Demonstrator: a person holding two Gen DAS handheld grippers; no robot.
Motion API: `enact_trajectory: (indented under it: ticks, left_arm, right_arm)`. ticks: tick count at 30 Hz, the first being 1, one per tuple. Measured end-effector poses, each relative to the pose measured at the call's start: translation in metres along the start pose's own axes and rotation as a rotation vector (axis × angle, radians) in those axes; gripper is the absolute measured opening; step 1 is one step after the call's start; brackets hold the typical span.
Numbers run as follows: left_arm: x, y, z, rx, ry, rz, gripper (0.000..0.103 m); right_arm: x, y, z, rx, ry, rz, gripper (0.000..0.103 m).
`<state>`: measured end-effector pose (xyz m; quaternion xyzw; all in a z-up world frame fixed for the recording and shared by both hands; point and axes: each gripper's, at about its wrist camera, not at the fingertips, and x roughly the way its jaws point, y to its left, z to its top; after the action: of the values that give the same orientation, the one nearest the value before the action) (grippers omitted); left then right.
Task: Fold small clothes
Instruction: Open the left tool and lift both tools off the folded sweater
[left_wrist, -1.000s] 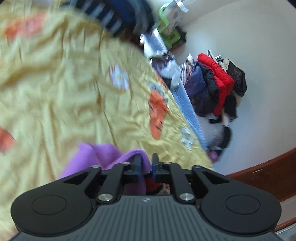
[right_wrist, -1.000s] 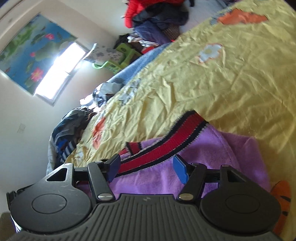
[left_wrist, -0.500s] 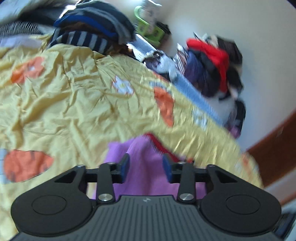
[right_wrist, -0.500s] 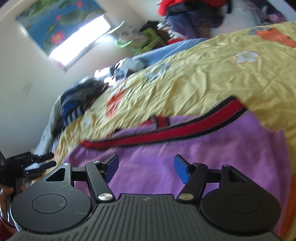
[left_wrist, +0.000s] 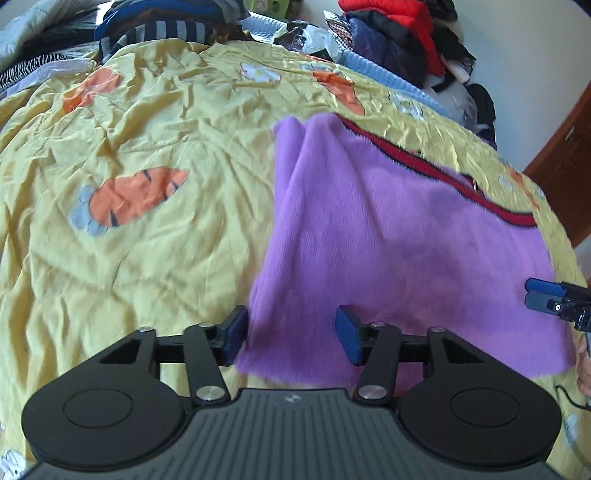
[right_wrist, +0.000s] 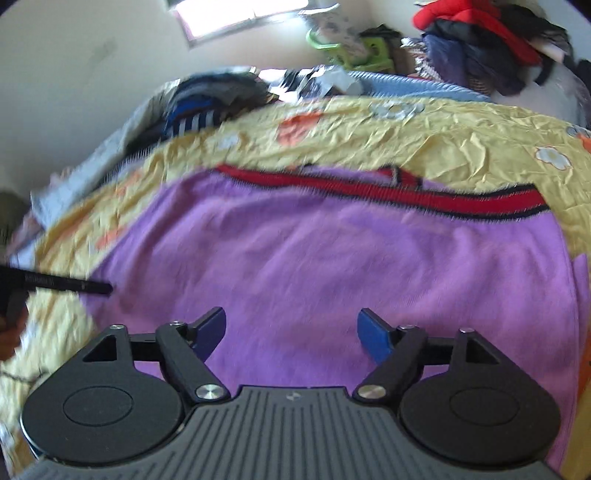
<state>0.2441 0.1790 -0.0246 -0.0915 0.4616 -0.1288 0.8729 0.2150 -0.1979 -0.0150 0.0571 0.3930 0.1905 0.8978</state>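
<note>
While both grippers hover over the bed, a yellow bedspread (left_wrist: 155, 258) printed with orange carrots and pale flowers covers the surface, creased throughout. At its far left corner lies a heap of dark and striped clothes (left_wrist: 155, 29). The left gripper (left_wrist: 291, 334) stands at the near edge with its jaws parted, having opened within the last second and now holding steady; the near left corner of the purple sweater (left_wrist: 399, 236) lies below and between its blue pads (left_wrist: 347, 332), and the pads do not press on it. That sweater lies flat on the right half of the bedspread, its red band with dark edging (left_wrist: 424, 162) along the far side and its left edge raised in soft folds. The right gripper (right_wrist: 291, 332) is over the near part of the sweater with its jaws spread wide, having just been opening further; nothing is pinched between them, purple cloth only showing beneath. In the left wrist view the right gripper's blue fingertips (left_wrist: 543, 295) appear at the sweater's right edge. Beyond the far right corner of the bed, a pile of red and dark coats (left_wrist: 399, 33) rests against the white wall.
</note>
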Motion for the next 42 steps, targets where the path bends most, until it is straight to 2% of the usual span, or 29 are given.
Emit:
enact_trajectory:
  ticks: [1, 5, 10, 13, 16, 20, 23, 24, 25, 27, 30, 34, 42]
  left_arm:
    - [-0.002, -0.002, -0.003, 0.021, -0.008, 0.02, 0.039]
    - [-0.008, -0.007, -0.011, 0.052, -0.03, 0.065, 0.028]
    - [-0.017, -0.012, -0.021, 0.076, -0.065, 0.101, 0.022]
    - [-0.021, -0.014, -0.026, 0.094, -0.07, 0.139, 0.021]
    - [-0.027, -0.022, -0.03, 0.139, -0.094, 0.201, 0.022]
    - [-0.035, -0.034, -0.032, 0.206, -0.139, 0.263, 0.022]
    - [-0.039, -0.04, -0.031, 0.224, -0.149, 0.265, 0.031]
    - [-0.04, -0.042, -0.031, 0.228, -0.154, 0.27, 0.04]
    - [-0.041, -0.044, -0.031, 0.235, -0.163, 0.279, 0.054]
    - [-0.044, -0.05, -0.033, 0.262, -0.193, 0.306, 0.07]
    - [-0.047, -0.057, -0.034, 0.313, -0.224, 0.343, 0.072]
    - [-0.045, -0.059, -0.031, 0.326, -0.221, 0.35, 0.073]
    - [-0.043, -0.06, -0.028, 0.32, -0.229, 0.368, 0.074]
  right_arm:
    - [0.001, 0.002, -0.004, -0.019, 0.012, -0.022, 0.078]
    - [-0.003, 0.013, -0.015, -0.075, 0.018, -0.102, 0.078]
    - [-0.012, 0.026, -0.027, -0.109, 0.03, -0.11, 0.079]
    - [-0.015, 0.037, -0.037, -0.142, 0.039, -0.144, 0.079]
    - [-0.026, 0.051, -0.043, -0.173, 0.0, -0.185, 0.079]
    - [-0.042, 0.075, -0.047, -0.198, -0.082, -0.191, 0.079]
    - [-0.048, 0.094, -0.049, -0.236, -0.131, -0.2, 0.079]
    - [-0.048, 0.1, -0.05, -0.25, -0.144, -0.208, 0.079]
    - [-0.048, 0.105, -0.051, -0.261, -0.156, -0.215, 0.079]
    - [-0.048, 0.113, -0.053, -0.268, -0.171, -0.219, 0.079]
    - [-0.045, 0.118, -0.055, -0.232, -0.168, -0.192, 0.079]
    - [-0.041, 0.123, -0.057, -0.195, -0.17, -0.177, 0.079]
    - [-0.031, 0.139, -0.063, -0.239, -0.165, -0.205, 0.079]
